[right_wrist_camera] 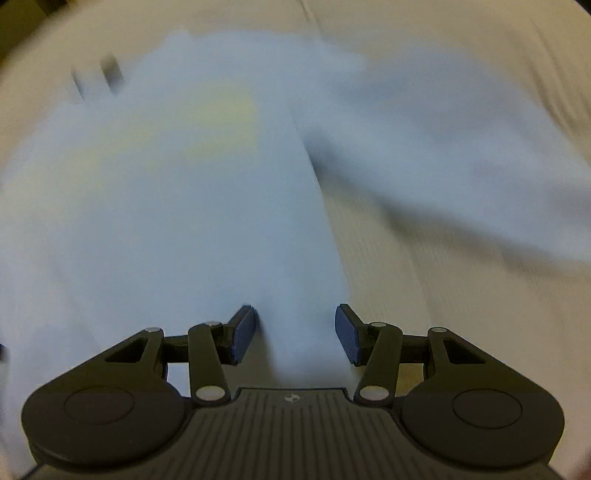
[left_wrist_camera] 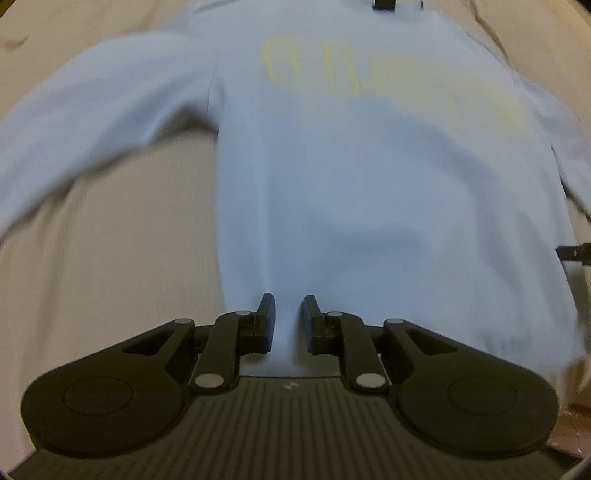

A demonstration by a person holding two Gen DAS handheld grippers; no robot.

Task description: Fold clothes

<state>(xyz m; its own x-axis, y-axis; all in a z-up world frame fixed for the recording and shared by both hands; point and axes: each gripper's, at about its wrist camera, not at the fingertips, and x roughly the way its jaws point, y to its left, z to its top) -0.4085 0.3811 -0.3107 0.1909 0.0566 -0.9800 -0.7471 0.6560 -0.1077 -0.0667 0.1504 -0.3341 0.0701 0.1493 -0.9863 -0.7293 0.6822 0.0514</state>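
Note:
A light blue sweatshirt [left_wrist_camera: 369,177] with yellow lettering [left_wrist_camera: 388,81] lies spread flat on a beige bed cover; its sleeve [left_wrist_camera: 92,122] stretches out to the left. My left gripper [left_wrist_camera: 288,301] points down over the hem near the body's left side. Its jaws stand a narrow gap apart, and blue cloth shows through the gap. In the blurred right wrist view the sweatshirt [right_wrist_camera: 177,206] fills the left and centre, with its other sleeve [right_wrist_camera: 461,155] running right. My right gripper [right_wrist_camera: 295,314] stands open wide over the garment's edge, and its pads do not press on the cloth.
The ribbed beige bed cover [left_wrist_camera: 110,266] surrounds the sweatshirt, and a beige strip of it [right_wrist_camera: 424,295] lies under the right sleeve. A dark bar [left_wrist_camera: 574,253] pokes in at the right edge of the left wrist view. Another dark piece [left_wrist_camera: 384,4] sits at that view's top edge.

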